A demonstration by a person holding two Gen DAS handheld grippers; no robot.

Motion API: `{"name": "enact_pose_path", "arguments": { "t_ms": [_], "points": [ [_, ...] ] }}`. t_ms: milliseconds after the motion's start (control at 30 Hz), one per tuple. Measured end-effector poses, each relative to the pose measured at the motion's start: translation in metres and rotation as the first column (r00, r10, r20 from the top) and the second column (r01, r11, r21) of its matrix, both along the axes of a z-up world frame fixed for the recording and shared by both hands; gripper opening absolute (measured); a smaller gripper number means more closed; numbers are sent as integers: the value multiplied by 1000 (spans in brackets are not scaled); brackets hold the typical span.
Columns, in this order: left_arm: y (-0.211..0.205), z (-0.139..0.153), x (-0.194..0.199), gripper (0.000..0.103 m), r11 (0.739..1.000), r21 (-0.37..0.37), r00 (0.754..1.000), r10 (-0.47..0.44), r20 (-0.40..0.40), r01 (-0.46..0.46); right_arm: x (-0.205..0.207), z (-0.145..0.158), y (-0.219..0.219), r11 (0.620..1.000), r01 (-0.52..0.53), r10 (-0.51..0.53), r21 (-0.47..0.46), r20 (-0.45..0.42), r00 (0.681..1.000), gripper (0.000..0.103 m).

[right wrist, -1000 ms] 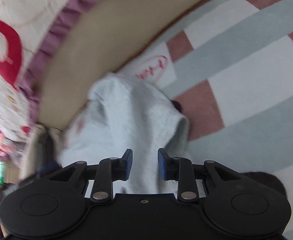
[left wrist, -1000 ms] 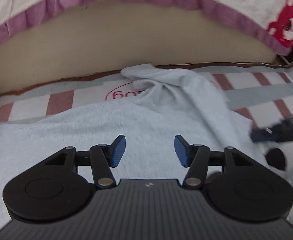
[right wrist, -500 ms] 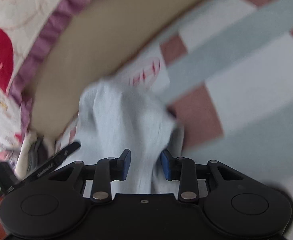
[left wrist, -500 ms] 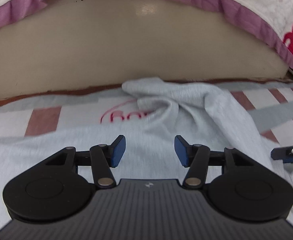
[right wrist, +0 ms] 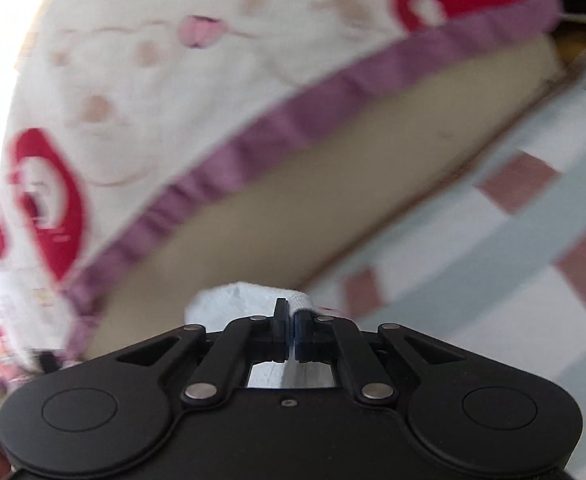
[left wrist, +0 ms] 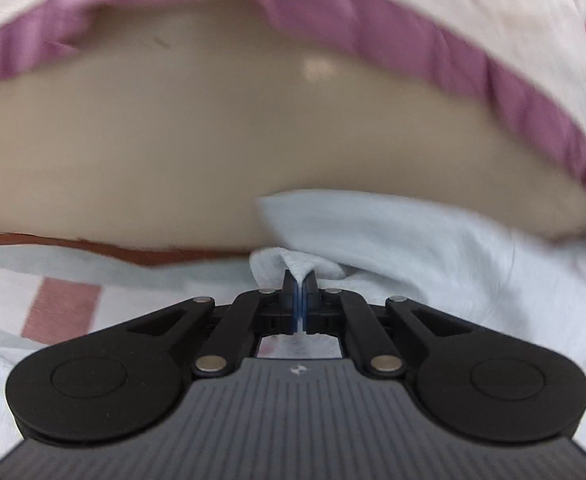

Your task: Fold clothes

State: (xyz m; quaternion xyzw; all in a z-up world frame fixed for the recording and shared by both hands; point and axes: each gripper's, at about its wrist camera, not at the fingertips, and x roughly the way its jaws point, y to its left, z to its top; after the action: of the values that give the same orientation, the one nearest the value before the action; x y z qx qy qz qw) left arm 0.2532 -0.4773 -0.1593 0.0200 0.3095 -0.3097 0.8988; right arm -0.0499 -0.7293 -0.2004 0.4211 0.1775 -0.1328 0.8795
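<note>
i am holding the pale blue fleecy garment in both tools: the left tool is pinching a raised fold, the right tool is pinching another edge. the cloth is trailing rightward from the left tool over the striped mat, so its long axis is running between the tools.

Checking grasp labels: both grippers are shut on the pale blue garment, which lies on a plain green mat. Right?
Not quite. The mat is striped grey, white and dusty red, as the right wrist view shows. Both the left gripper and right gripper are shut on the pale blue garment.
</note>
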Motion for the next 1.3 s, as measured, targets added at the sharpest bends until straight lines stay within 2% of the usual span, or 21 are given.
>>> {"name": "enact_pose_path", "arguments": {
  "t_ms": [67, 133, 200, 333, 367, 433, 467, 500, 600, 733, 800, 833, 867, 900, 1000, 1067, 1100, 1133, 1200, 1233, 1300],
  "points": [
    [9, -2, 6, 2, 998, -37, 999, 50, -16, -50, 6, -8, -1, 1000, 22, -21, 3, -74, 997, 5],
    [11, -9, 13, 2, 996, -32, 996, 78, -49, -80, 15, -9, 7, 998, 7, -18, -70, -155, 988, 4],
    [12, -10, 11, 2, 994, -17, 994, 108, -16, -108, 20, -8, 16, 988, -18, -14, -156, -200, 980, 2],
    [15, 15, -28, 2, 990, -96, 961, 124, 246, -103, 18, 4, 28, 961, -58, 6, -269, -192, 981, 2],
    [9, 16, -37, 5, 994, -48, 947, 106, 302, -96, 19, 4, 28, 958, -67, 4, -280, -217, 976, 2],
    [-3, 6, -40, 12, 997, 71, 973, 17, 230, -35, 24, -1, 24, 956, -73, -21, -284, -315, 949, 1],
    [-5, -3, -33, 13, 993, 111, 995, -39, 96, 28, 27, -6, 20, 962, -75, -27, -261, -367, 930, 1],
    [-2, -12, -28, 13, 991, 124, 999, -50, -11, 51, 28, -13, 14, 976, -68, -23, -209, -407, 913, 1],
    [19, -27, -24, 13, 990, 134, 989, -24, -143, 43, 22, -23, -4, 998, -43, 16, -51, -438, 899, 1],
    [46, -13, -9, 13, 991, 129, 989, 46, -143, -27, 23, -20, -6, 994, -105, 81, -24, -475, 876, 1],
    [60, -7, -2, 15, 990, 127, 986, 81, -143, -62, 29, -23, -7, 985, -172, 146, -2, -512, 846, 2],
    [65, -4, 4, 25, 991, 112, 984, 92, -152, -75, 29, -24, -9, 981, -192, 171, 14, -518, 838, 2],
    [63, -3, 14, 41, 996, 51, 977, 76, -197, -67, 28, -25, -11, 978, -207, 192, 30, -519, 833, 2],
    [55, -5, 21, 47, 998, 22, 970, 55, -238, -51, 28, -25, -13, 974, -222, 213, 46, -520, 827, 4],
    [32, -14, 42, 49, 998, -58, 937, -8, -350, -13, 16, -19, -28, 977, -195, 212, 86, -464, 860, 15],
    [13, -24, 50, 50, 1000, -20, 925, 0, -379, -8, 6, -14, -39, 984, -153, 179, 96, -421, 889, 18],
    [4, -30, 54, 51, 1000, 3, 921, 5, -390, -4, 1, -11, -43, 988, -124, 151, 93, -395, 906, 26],
    [-5, -36, 58, 58, 1000, 26, 916, 10, -401, 0, -4, -7, -48, 992, -96, 120, 82, -369, 922, 29],
    [-21, -44, 59, 64, 998, 68, 928, 8, -372, 18, -12, -2, -53, 995, -42, 65, 93, -266, 962, 29],
    [-28, -46, 58, 64, 996, 87, 940, 2, -340, 29, -14, -1, -54, 991, -44, 66, 127, -175, 982, 29],
    [-38, -43, 52, 36, 992, 115, 961, -25, -277, 59, -7, -1, -51, 977, -106, 116, 185, -45, 992, 29]
  ]
}}
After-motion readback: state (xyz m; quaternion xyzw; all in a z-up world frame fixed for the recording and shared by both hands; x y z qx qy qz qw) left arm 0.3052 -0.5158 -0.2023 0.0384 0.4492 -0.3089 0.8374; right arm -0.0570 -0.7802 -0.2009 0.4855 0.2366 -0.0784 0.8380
